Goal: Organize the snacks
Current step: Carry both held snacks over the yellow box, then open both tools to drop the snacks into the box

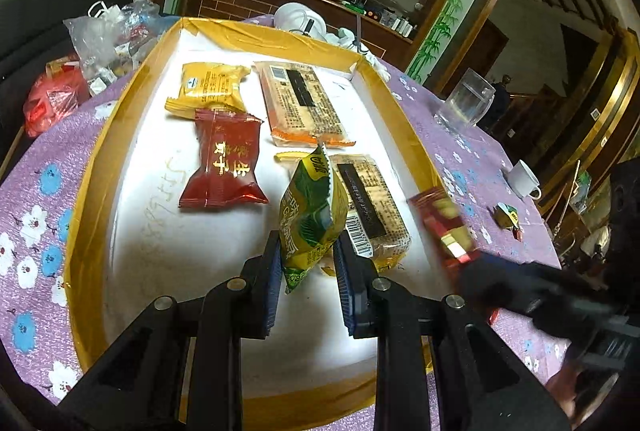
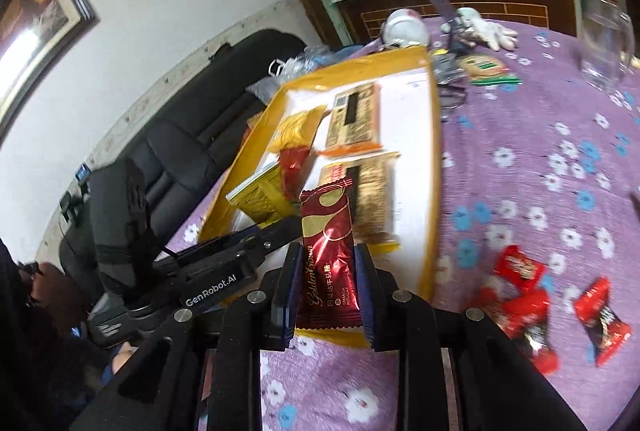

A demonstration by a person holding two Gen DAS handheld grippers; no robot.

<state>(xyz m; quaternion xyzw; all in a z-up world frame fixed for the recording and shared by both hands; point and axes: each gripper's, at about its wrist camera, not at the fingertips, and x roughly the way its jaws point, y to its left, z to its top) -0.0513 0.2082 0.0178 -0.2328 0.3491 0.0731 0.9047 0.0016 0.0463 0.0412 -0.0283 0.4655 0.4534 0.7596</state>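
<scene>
The left gripper point(image 1: 306, 251) pinches a green and yellow snack bag point(image 1: 314, 215) and holds it up over the near part of the gold-edged tray point(image 1: 86, 191). In the tray lie a dark red packet point(image 1: 224, 163), a yellow packet point(image 1: 210, 85) and two flat tan packs point(image 1: 302, 99). The right gripper point(image 2: 328, 271) pinches a long red nougat bar point(image 2: 328, 255) at the tray's near right edge. More red candies point(image 2: 520, 271) lie on the purple flowered cloth point(image 2: 520, 171), to the right.

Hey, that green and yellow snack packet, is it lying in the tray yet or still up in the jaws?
Still held. The green and yellow packet stands on end, pinched between the left gripper's jaws above the tray.
</scene>
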